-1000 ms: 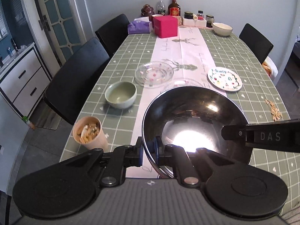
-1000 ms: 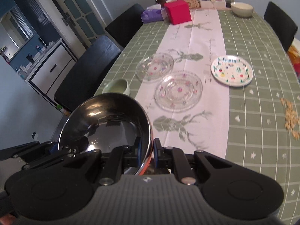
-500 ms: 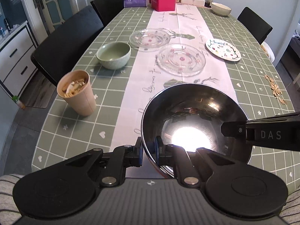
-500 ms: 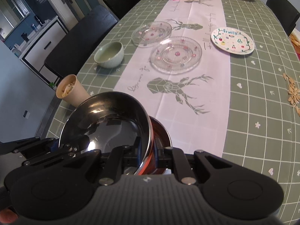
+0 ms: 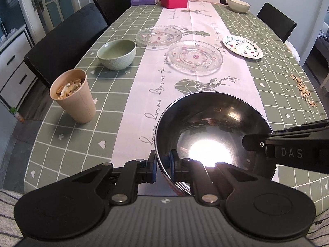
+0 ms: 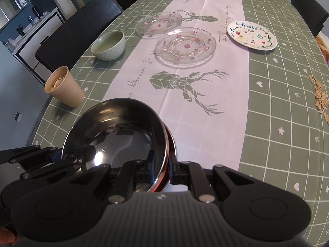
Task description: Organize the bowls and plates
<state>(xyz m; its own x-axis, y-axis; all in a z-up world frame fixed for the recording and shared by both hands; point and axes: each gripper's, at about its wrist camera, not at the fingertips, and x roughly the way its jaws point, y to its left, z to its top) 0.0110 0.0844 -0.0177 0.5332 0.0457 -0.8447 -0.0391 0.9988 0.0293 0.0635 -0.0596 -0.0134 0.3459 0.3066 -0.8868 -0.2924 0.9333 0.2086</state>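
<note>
Tools both clamp steel bowl [image 5: 213, 135] rim: left tool [image 5: 163, 165] near side, right tool [image 6: 161, 170] opposite.

Glossy mirror-finish metal bowl [image 5: 213, 135], clear patterned glass plates [image 5: 195, 57], matt paper cup [image 5: 73, 95]

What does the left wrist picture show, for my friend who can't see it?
The left tool pinches the near rim of a shiny steel bowl above a green checked table, and the right tool reaches in at the bowl's right edge. Farther back sit a paper cup of scraps, a green bowl, two glass plates and a fruit-painted plate.
</note>
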